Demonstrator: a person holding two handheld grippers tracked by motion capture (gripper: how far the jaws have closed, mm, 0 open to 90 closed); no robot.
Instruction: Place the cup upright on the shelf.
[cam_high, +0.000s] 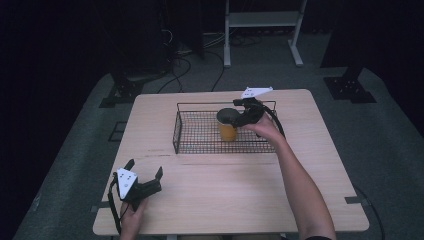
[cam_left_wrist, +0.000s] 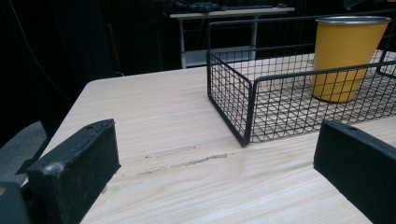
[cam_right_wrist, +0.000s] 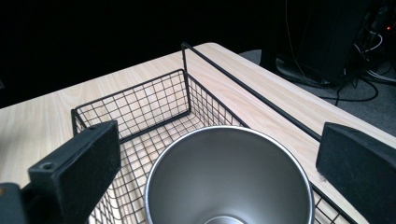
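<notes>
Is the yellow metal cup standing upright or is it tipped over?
Upright. The yellow metal cup stands on its base inside the black wire basket, rim on top; the right gripper view looks down into its open mouth.

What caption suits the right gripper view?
Right gripper, jaws open, above a steel-lined cup standing in a wire basket.

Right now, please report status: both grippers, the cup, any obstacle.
Left gripper open, idle on table. Right gripper open around yellow cup, not closed. Cup upright inside wire basket. Nothing in the way.
</notes>
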